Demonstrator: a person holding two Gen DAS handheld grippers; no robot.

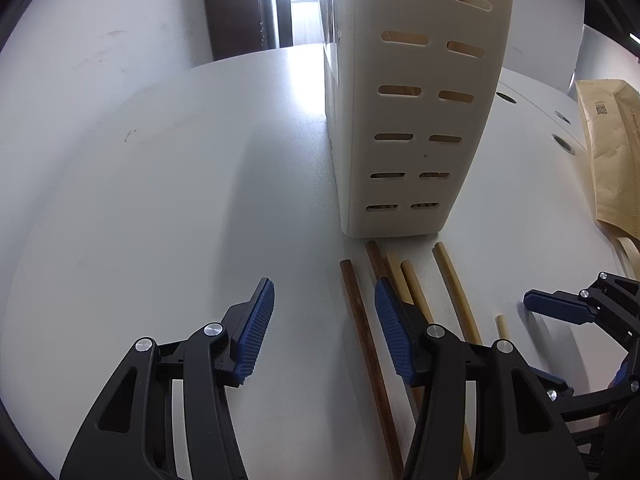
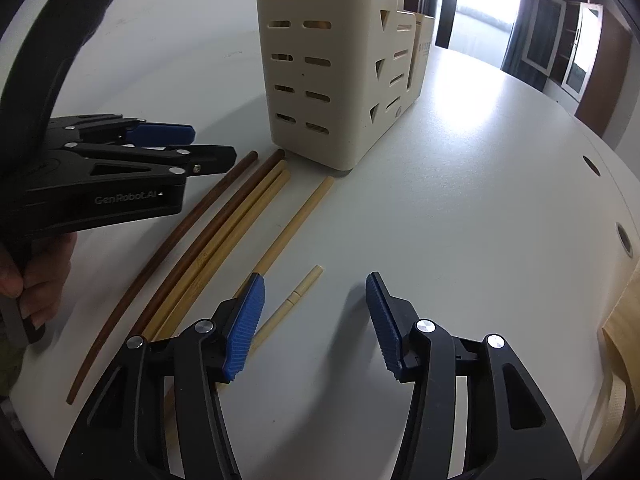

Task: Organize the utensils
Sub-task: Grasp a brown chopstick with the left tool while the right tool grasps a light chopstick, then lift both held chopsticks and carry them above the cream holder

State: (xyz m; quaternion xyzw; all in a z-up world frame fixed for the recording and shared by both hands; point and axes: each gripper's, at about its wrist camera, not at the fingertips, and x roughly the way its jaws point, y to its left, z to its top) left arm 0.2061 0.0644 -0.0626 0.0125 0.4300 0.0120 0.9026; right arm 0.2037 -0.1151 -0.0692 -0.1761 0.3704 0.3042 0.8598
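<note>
Several chopsticks lie side by side on the white table in front of a cream slotted utensil holder (image 1: 416, 120), also in the right wrist view (image 2: 320, 60). Two are dark brown (image 1: 362, 328) (image 2: 160, 256), the others pale bamboo (image 1: 456, 284) (image 2: 296, 220), and a shorter pale one (image 2: 294, 300) lies apart on the right. My left gripper (image 1: 324, 332) is open and empty, just above the table, its right finger over the chopsticks; it also shows in the right wrist view (image 2: 172, 140). My right gripper (image 2: 316, 320) is open and empty, the short pale chopstick beside its left finger.
A brown paper bag (image 1: 612, 152) lies at the table's right edge. Round cable holes (image 2: 624, 236) sit in the table (image 2: 460, 200) near that edge. A doorway with bright light is behind the holder.
</note>
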